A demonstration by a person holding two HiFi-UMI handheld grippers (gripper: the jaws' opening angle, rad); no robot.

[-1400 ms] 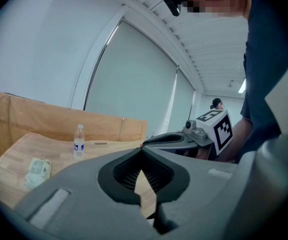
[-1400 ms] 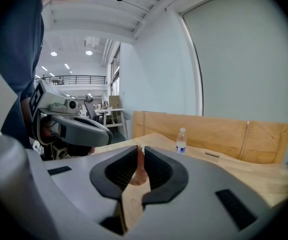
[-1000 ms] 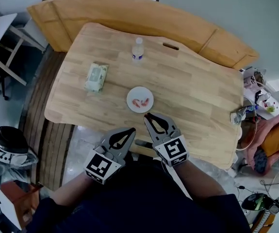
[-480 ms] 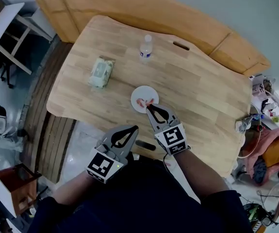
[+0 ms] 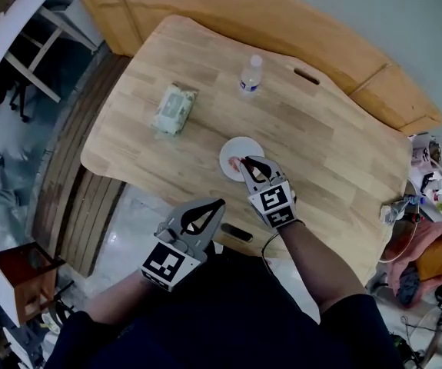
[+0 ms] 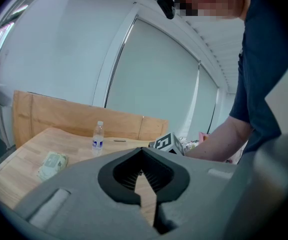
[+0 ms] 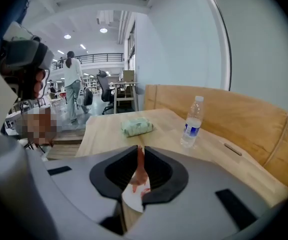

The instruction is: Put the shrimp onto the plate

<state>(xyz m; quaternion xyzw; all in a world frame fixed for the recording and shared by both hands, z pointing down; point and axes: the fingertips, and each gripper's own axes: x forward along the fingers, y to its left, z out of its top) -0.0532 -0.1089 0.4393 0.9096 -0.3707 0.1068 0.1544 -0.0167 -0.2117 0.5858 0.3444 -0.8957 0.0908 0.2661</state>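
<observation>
Furthest left on the table, the wipes lie well away from the work and haven't moved. My left gripper is still back off the near edge with its jaws together and nothing between them; through the thin slit I see only bare wood. It has stayed parked there this whole second.

The shrimp lies on the plate, just as it did a second ago, so I'd say the placing itself is done.

What has changed is my right gripper. It was short of the plate near the table edge, and it has since slid forward until its tips hang over the plate's right side, just beside the shrimp. Its jaws are closed to a slit, as they were on the way in. Its own view shows pink shrimp and white plate through that slit. I judge that I'm looking past the tips at it, not clamping it, though I can't tell whether they touch.

The bottle stands upright beyond, untouched
</observation>
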